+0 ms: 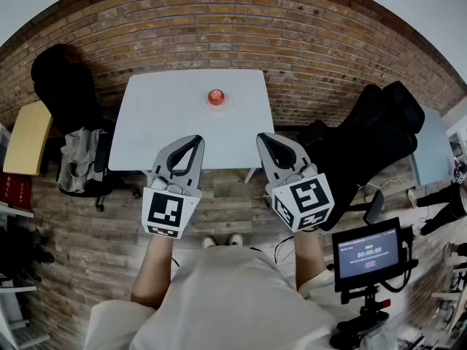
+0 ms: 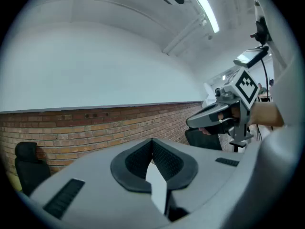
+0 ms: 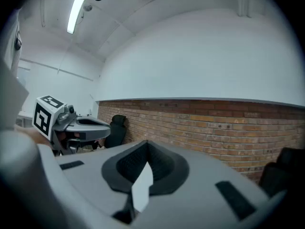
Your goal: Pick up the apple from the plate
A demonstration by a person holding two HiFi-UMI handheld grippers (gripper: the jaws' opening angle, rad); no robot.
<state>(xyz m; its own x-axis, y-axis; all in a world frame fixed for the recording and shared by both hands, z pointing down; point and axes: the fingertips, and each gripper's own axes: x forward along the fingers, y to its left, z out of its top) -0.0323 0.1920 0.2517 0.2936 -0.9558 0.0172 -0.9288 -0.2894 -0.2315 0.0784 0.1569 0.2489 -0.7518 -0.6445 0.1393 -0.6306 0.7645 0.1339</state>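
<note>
A red apple (image 1: 216,96) sits on a small white plate (image 1: 228,103) at the far middle of the white table (image 1: 160,122). Both grippers hang level over the table's near edge, well short of the plate. My left gripper (image 1: 198,139) is shut, its tips touching, with nothing in it. My right gripper (image 1: 261,137) is likewise shut and empty. In the left gripper view the left gripper (image 2: 152,143) faces the brick wall, with the right gripper (image 2: 224,114) to its side. The right gripper view shows the right gripper (image 3: 145,144) and, beside it, the left gripper (image 3: 71,124). Neither view shows the apple.
A black office chair (image 1: 66,86) with clothes stands left of the table, and a black chair (image 1: 379,133) is on the right. A screen on a stand (image 1: 367,254) is at lower right. A brick wall (image 1: 233,20) rises behind the table. Wooden floor lies underfoot.
</note>
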